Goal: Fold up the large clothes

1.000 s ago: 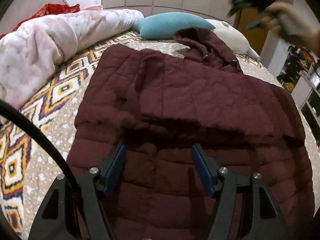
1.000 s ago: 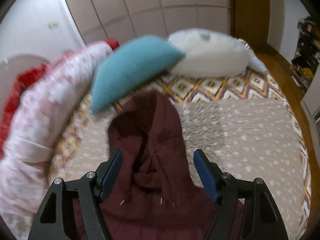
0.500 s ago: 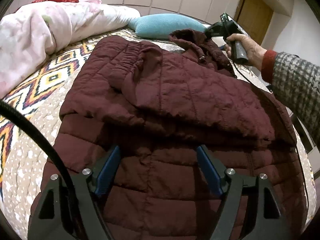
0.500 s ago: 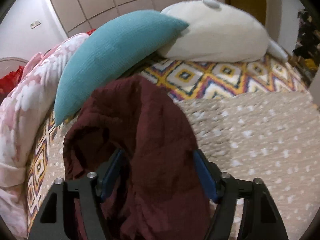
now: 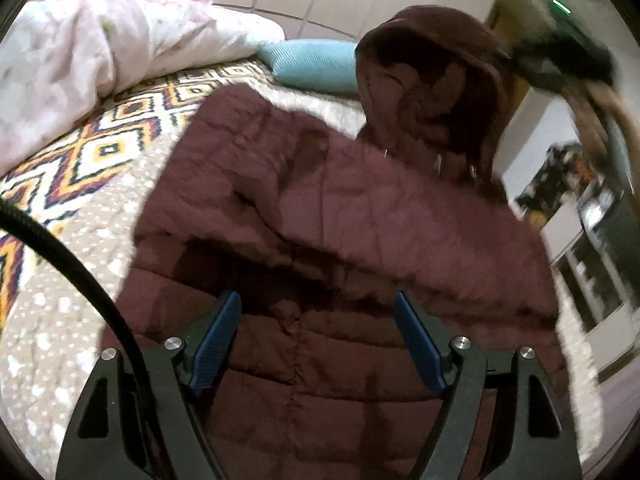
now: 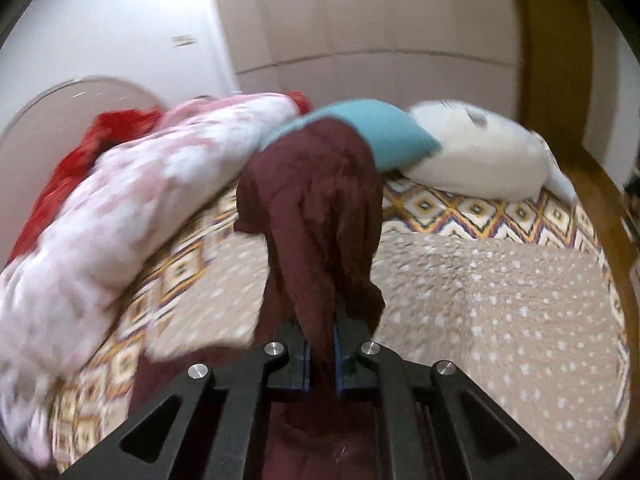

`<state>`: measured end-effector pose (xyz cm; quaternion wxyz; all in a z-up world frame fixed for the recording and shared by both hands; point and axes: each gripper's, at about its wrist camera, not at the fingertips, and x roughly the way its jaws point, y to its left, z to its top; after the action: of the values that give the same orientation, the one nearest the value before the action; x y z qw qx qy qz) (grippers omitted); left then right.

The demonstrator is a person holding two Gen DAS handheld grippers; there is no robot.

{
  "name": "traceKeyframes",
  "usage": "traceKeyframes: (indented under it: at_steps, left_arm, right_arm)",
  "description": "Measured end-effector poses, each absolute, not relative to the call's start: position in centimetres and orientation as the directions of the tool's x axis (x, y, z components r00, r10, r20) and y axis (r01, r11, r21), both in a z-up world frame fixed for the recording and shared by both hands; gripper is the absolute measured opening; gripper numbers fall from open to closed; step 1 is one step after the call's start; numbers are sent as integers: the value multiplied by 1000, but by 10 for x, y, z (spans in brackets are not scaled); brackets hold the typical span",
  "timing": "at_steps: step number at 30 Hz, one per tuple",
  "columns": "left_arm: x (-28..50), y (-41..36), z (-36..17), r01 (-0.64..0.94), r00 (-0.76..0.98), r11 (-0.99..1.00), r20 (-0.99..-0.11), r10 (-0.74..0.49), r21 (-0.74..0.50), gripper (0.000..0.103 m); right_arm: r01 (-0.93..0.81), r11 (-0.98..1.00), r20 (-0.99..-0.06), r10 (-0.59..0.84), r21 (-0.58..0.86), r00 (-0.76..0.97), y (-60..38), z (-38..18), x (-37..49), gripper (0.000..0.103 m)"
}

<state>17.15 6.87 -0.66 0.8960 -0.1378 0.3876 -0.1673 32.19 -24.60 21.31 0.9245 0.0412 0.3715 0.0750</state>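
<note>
Your left gripper (image 5: 318, 344) hangs with its jaws apart and nothing between them, over the lower body of the maroon puffer jacket (image 5: 340, 240), which lies spread on the patterned bedspread (image 5: 80, 184) and fills the left wrist view from about 6 o'clock up to centre. Judge the jacket as bulky and soft: the quilted padding will spring back rather than hold a crease, and the shell looks smooth enough to slip, so take hold at seams, the hem or a doubled edge, biting deep. A sleeve appears folded across the chest. At 10 o'clock the pink quilt (image 5: 80, 40) crowds the bed's far left; the teal pillow (image 5: 316, 64) sits at 12. Open bedspread shows at 8 o'clock, which looks like the freer side for laying folds.

Your right gripper (image 6: 320, 360) is clamped shut on the hood (image 6: 316, 208), which stands lifted and drapes from the jaws. In its view the white plush (image 6: 480, 152) lies at 1 o'clock, and bare dotted bedspread runs to 3 o'clock, ending at the bed's edge; keep the fold short of it.
</note>
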Motion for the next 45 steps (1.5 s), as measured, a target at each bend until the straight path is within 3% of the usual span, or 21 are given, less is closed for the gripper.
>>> traceKeyframes:
  at_steps: [3,7,12,20,21,23,24,25,29,35,37,39,45]
  left_arm:
    - [150,91,25,167,693,922,-624,-361,-349,78]
    - [114,126,54,137,727,951,-624,-286,-277,78]
    - [79,166,75,97,726,949,-631,-274,-300,78]
    - [85,125,102,175,735,959,-618,-278,-222,78]
    - [88,113,106,197,731,954,-615,-296,-225,78]
    - [98,90,110,244,711,936,-610,-351,-254,78]
    - [103,81,111,266,699,925,-606,-379,-271,78]
    - [111,68,112,294,682,910,-603,-414,-292,78]
    - [144,25,90,340,621,906,-663,-418,-252,78]
    - [188,5,7,259,457,917,-798,-394,-304,78]
    - [192,3,-20,218,417,916,-816,-400,-338,77]
    - [189,-2,-34,216,445,924,-811,-380,-315,77]
    - [180,-16,-36,232,523,947,-792,-316,-224,82]
  right_arm:
    - [-227,974,-697,180,27,694,-213,210,240,9]
    - [-336,940,-743,189,-52,642,-189,163,155,9]
    - [-308,947,-819,104,-91,565,-210,96,107,11]
    - [-178,975,-747,217,134,628,-266,139,82,13]
    - [-184,972,-752,229,144,618,-264,141,81,16]
    - [-206,968,-777,238,143,582,-259,136,78,37]
    - [-211,969,-784,229,128,577,-254,133,75,59]
    - [-223,970,-793,208,93,573,-250,128,72,65]
    - [-194,980,-766,159,46,623,-252,133,59,65]
    - [-162,971,-706,238,175,666,-252,149,93,58]
    - [-164,943,-711,327,290,623,-248,134,122,49]
    - [-146,921,-723,375,360,580,-244,114,146,47]
    - [-6,937,-816,308,350,490,-244,31,200,42]
